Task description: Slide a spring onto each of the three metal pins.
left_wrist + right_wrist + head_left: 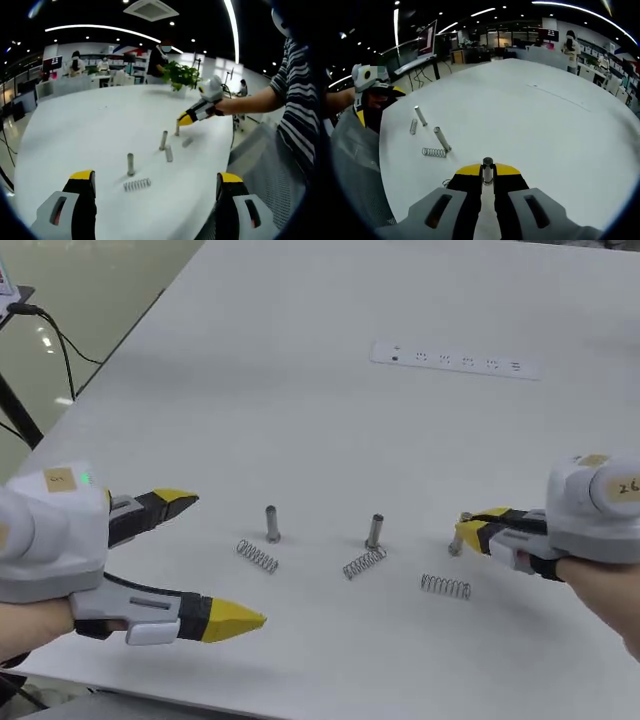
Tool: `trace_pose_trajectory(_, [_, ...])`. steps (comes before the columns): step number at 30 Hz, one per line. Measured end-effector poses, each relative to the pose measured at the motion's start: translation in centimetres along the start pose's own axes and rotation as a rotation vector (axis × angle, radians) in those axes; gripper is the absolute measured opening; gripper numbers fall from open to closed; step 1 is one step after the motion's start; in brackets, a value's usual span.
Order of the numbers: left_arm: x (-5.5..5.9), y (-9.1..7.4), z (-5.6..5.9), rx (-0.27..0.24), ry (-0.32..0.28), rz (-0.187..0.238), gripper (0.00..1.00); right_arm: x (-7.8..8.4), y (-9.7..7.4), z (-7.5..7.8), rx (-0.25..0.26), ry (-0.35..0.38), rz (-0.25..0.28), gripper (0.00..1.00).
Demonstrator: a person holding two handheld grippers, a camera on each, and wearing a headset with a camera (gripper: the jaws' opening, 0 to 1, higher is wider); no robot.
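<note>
A: What is the right hand-held gripper (470,531) doing?

B: It is clenching the right pin (487,163), with its jaws pressing either side of the shaft near the top. The pin is standing on the worktop (300,390). The left hand-held gripper (205,560) is hanging released at the near left, jaws wide apart.

A: Where are the springs lying?

B: All are lying loose. The right spring (445,586) is just near of the held pin. The middle spring (364,562) is lying at the foot of the middle pin (375,530), and the left spring (257,556) just beside the left pin (271,523). No pin is wearing one.

A: So what is the step asking for?

B: As I am judging it, the grip is sitting near the end a spring must pass over, so holding lower should be helping. The open one should be pinching the spring lightly across its coils, lining its bore up with the pin.
</note>
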State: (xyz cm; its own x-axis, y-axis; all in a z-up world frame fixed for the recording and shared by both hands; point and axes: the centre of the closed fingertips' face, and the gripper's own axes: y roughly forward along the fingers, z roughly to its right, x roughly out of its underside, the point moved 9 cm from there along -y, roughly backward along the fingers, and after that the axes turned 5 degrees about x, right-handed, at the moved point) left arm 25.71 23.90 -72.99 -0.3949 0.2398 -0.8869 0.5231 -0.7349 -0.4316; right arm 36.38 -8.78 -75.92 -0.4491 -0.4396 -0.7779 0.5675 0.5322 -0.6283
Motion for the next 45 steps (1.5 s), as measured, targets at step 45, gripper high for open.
trace_pose_trajectory(45, [-0.1,-0.1,-0.4,-0.012,-0.016,0.026,0.98,-0.8,-1.5,-0.6,-0.025,0.025,0.068,0.27])
